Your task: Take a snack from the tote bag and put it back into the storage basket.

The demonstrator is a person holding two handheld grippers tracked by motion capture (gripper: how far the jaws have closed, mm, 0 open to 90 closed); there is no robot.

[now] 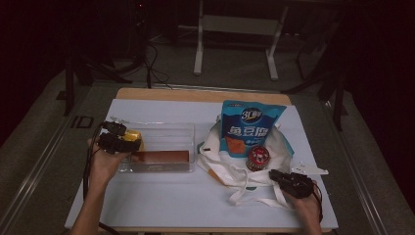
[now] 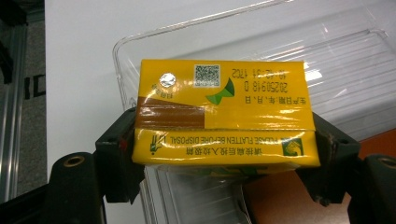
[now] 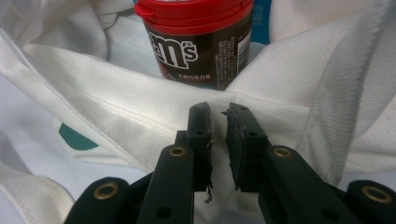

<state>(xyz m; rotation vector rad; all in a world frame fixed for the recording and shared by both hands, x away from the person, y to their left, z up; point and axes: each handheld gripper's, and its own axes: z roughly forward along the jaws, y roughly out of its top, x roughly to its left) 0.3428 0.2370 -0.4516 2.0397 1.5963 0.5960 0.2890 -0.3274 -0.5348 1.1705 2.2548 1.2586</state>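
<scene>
The left gripper (image 1: pixel 122 137) clamps a yellow carton (image 2: pixel 224 114) between its jaws over the left end of a clear tray (image 1: pixel 186 132). The right gripper (image 3: pixel 218 116), jaws nearly closed with a narrow gap, seems to pinch the white bag (image 3: pixel 116 107) before a red-lidded jar (image 3: pixel 198 42).

Dim room (grey floor (image 1: pixel 235 63)), white metal frame (image 1: pixel 235 29) behind a wooden table (image 1: pixel 195 94)
</scene>
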